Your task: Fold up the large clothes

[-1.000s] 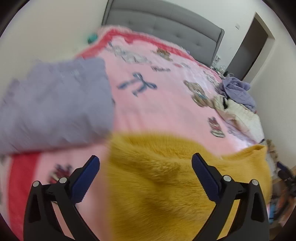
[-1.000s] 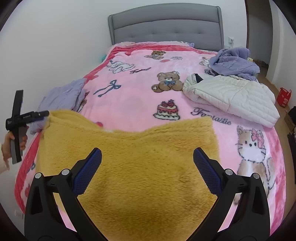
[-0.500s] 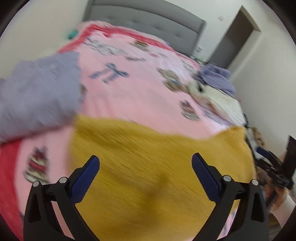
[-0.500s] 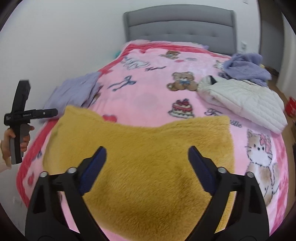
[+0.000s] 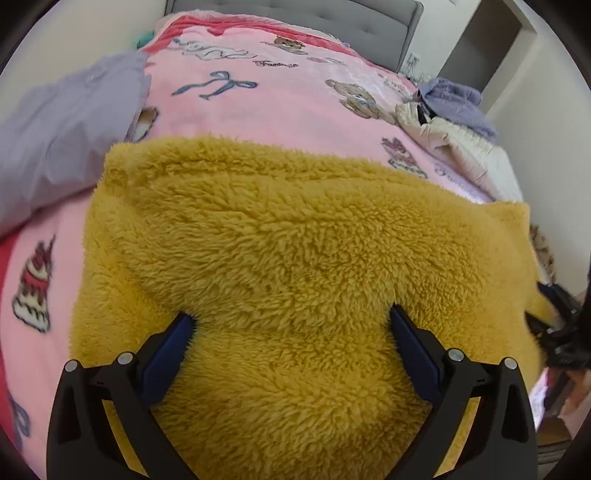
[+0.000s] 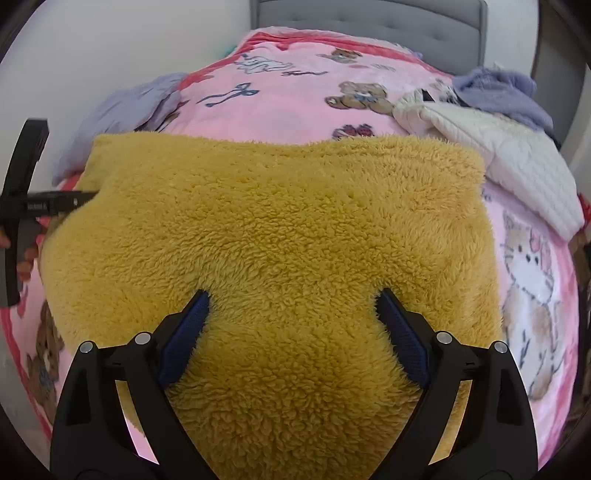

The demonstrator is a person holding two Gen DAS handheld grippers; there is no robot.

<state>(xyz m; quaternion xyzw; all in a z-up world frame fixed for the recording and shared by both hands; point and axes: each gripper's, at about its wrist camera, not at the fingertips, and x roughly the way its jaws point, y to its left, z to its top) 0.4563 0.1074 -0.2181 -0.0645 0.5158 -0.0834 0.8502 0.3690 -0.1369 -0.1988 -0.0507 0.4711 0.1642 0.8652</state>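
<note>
A fluffy mustard-yellow garment [image 5: 295,258] lies folded on the pink cartoon blanket [image 5: 288,103]; it also fills the right wrist view [image 6: 288,229]. My left gripper [image 5: 291,328] is open, its blue pads pressed into the near edge of the garment with pile bulging between them. My right gripper [image 6: 293,306] is open in the same way over the garment's near edge. The left gripper's body shows at the left of the right wrist view [image 6: 22,206], at the garment's left corner. The garment's near edge is hidden under the fingers.
A lilac garment [image 5: 62,125] lies at the blanket's left edge. A white quilted jacket [image 6: 498,147] and a purple garment [image 6: 498,92] lie at the right. A grey headboard [image 6: 369,14] stands at the far end. A doorway [image 5: 491,48] opens at the right.
Both grippers have come down and forward onto the yellow garment, which now fills both views. The left view has swung right and sharpened. Both stay open.
</note>
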